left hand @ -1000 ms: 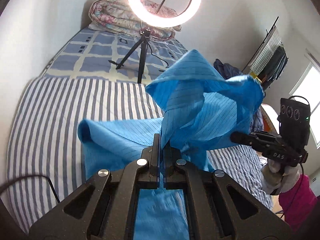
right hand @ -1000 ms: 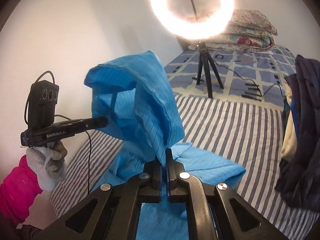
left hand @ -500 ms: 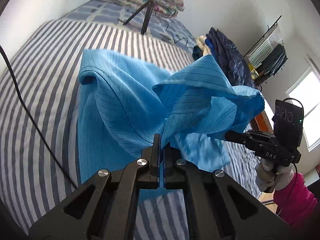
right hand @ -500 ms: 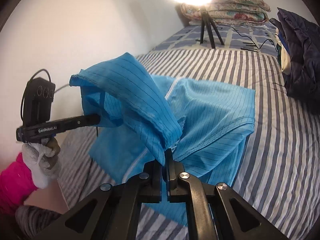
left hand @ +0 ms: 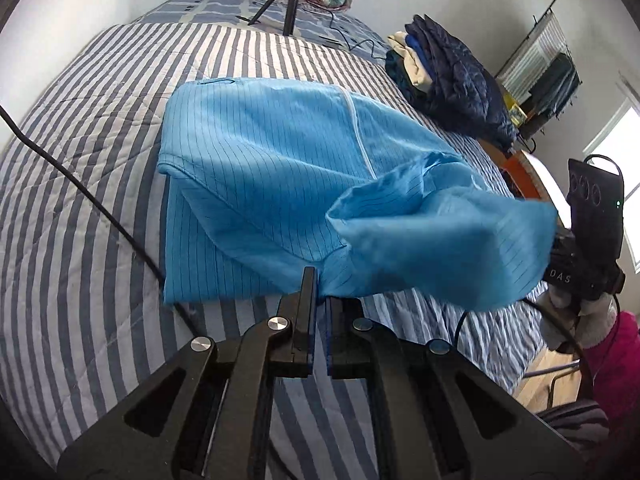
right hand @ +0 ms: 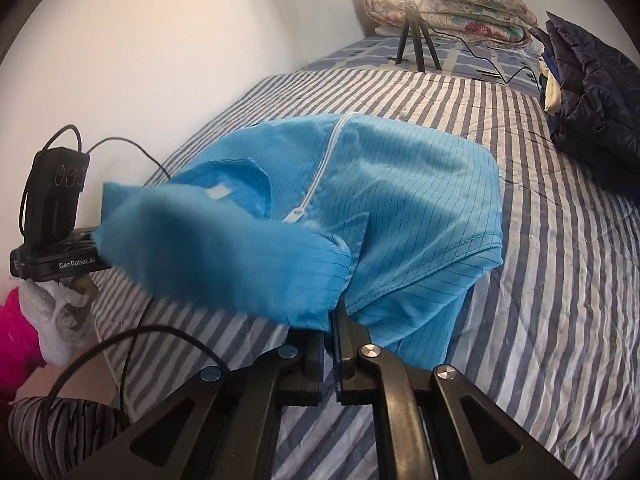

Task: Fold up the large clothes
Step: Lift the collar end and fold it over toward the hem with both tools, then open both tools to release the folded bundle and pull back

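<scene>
A blue pinstriped garment [left hand: 260, 184] with a white zipper [right hand: 316, 176] lies mostly spread on the striped bed [left hand: 80, 208]. My left gripper [left hand: 318, 284] is shut on one end of its near edge. My right gripper [right hand: 331, 320] is shut on the other end. The held edge hangs between them as a raised, blurred fold [left hand: 448, 240]. The right gripper also shows at the right of the left wrist view [left hand: 576, 264], and the left gripper at the left of the right wrist view [right hand: 60, 256]; their tips are hidden by cloth.
A pile of dark clothes [left hand: 452, 80] sits on the bed's right side. A ring-light tripod [right hand: 412, 44] and folded quilts [right hand: 448, 12] stand at the head of the bed. A black cable [left hand: 80, 184] crosses the bed at the left. A wall [right hand: 160, 40] runs along the left.
Both grippers have come down and back toward the bed's near edge with the cloth. The garment's body has dropped and spread flat on the bed; only the held edge stays raised.
</scene>
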`<control>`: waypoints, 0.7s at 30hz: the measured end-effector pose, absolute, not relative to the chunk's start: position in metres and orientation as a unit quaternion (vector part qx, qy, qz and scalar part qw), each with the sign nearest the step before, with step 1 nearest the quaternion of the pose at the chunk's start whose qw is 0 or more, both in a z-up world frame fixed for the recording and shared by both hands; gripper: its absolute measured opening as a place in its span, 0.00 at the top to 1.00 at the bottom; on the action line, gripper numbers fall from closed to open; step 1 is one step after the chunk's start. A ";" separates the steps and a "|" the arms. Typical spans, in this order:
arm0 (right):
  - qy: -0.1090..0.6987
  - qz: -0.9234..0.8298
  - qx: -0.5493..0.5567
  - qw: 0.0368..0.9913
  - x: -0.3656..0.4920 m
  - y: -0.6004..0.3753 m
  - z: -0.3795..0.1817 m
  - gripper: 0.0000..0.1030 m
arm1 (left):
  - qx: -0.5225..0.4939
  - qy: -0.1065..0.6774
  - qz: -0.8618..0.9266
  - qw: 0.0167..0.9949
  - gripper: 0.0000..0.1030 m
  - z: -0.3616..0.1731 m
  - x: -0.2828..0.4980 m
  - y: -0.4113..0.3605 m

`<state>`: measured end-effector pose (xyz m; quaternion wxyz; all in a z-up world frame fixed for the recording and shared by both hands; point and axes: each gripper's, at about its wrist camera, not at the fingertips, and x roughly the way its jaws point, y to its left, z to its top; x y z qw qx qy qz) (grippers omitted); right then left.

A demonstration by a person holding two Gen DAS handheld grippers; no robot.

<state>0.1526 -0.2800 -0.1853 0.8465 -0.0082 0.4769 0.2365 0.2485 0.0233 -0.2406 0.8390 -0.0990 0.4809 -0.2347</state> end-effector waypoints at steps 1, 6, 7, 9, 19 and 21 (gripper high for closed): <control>0.475 0.234 -0.013 0.848 0.148 -0.282 -0.183 0.94 | -0.090 0.479 -0.235 0.841 0.96 -0.237 0.241 0.026; 0.462 0.236 -0.023 0.854 0.113 -0.299 -0.165 0.70 | -0.102 0.464 -0.251 0.844 0.64 -0.224 0.209 0.054; 0.459 0.238 -0.022 0.856 0.106 -0.305 -0.160 0.70 | -0.107 0.460 -0.250 0.845 0.62 -0.221 0.204 0.062; 0.451 0.236 -0.015 0.861 0.094 -0.313 -0.152 0.68 | -0.121 0.456 -0.245 0.847 0.60 -0.213 0.200 0.077; 0.421 0.203 0.123 0.875 0.122 -0.363 -0.144 0.38 | -0.294 0.465 -0.203 0.810 0.44 -0.222 0.275 0.131; 0.424 0.198 0.149 0.871 0.135 -0.367 -0.150 0.37 | -0.329 0.474 -0.197 0.792 0.44 -0.233 0.290 0.137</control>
